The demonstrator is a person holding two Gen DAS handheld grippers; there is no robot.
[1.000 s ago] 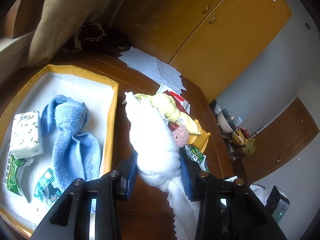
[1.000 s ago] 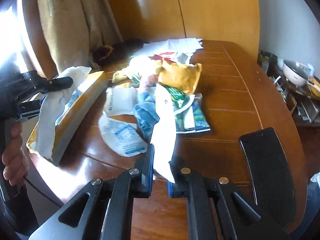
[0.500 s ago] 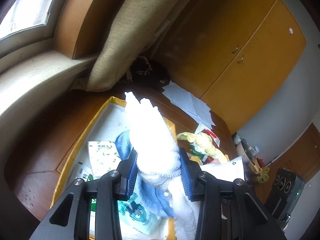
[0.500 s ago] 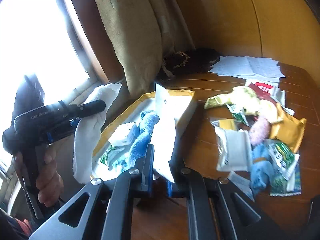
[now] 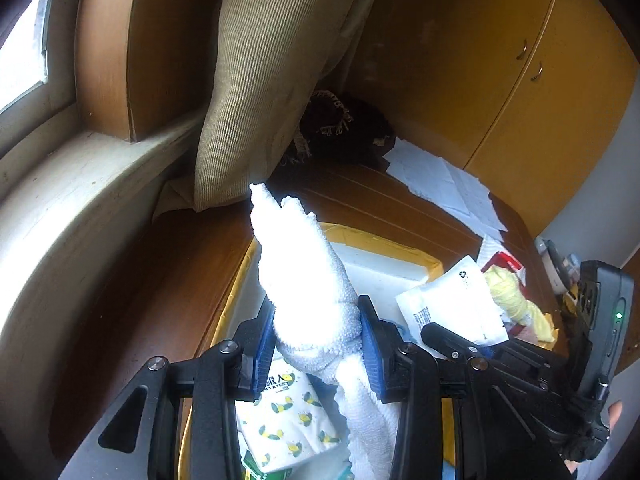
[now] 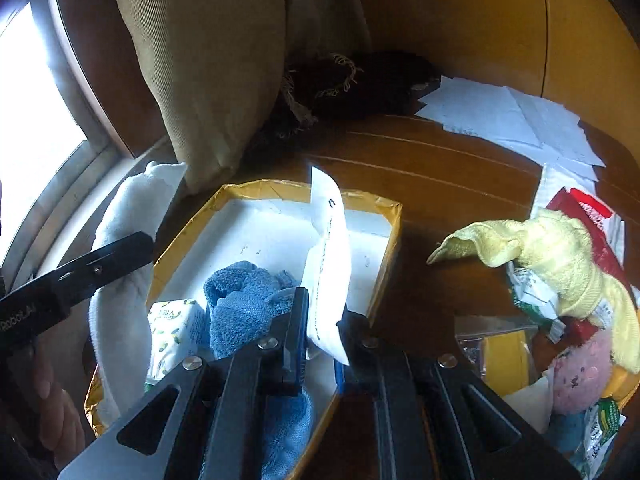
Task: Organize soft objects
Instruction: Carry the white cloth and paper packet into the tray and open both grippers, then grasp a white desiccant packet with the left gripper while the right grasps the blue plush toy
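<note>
Left hand-held gripper: blue pads clamped on a bunched white towel, gripped at the waist of the roll. One end stands up past the fingers, the other droops below them. It hangs over the near end of the yellow-rimmed tray.

Right hand-held gripper: jaws nearly together, pinching a flat white pouch by its lower edge. The pouch stands upright over the tray.

In the tray: a blue towel in a heap and a tissue pack with a lemon print. On the counter to the right, well apart from the tray: a yellow cloth over snack packets, and a pink plush.

Handling, as a judgement: the towel is light and limp and will sag wherever unsupported, so a mid-bundle grip suits it. The pouch is thin and slick and likely to slip from an edge pinch.

Views: the right wrist view shows the tray floor, the counter pile and the towel's hanging length beside the tray. The left wrist view shows the pad contact on the towel and the pouch's printed face, but little of the tray.
</note>
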